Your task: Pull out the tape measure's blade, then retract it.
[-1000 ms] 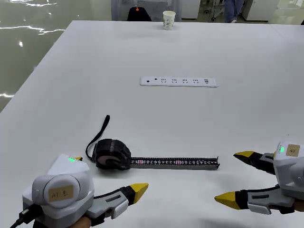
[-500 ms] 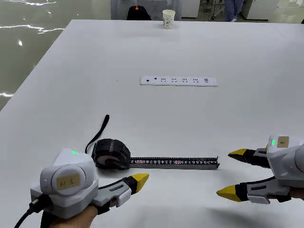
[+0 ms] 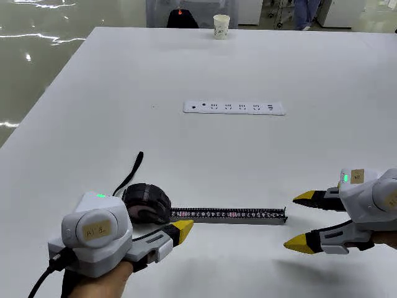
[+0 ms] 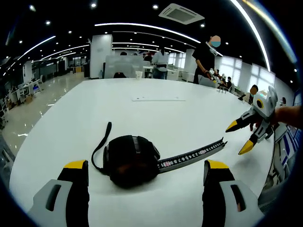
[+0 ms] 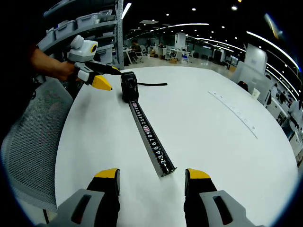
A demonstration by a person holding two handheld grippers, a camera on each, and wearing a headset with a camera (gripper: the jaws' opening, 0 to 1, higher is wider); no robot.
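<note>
— What colour is the tape measure point(image 3: 147, 202)?
— Black case, black strap point(image 3: 129, 177); the blade point(image 3: 229, 215) is dark with white numerals and a few red marks.
— And the rest?
— Left gripper point(image 4: 146, 166) and right gripper point(image 3: 301, 220): pale grey, jaws tipped yellow. White surface point(image 3: 248, 62), white power strip point(image 3: 234, 107).

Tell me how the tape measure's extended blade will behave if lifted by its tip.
The blade looks thin and lies flat on the table, so it would likely flex or buckle when lifted. Its black case looks bulky, probably heavy enough to stay put.
</note>
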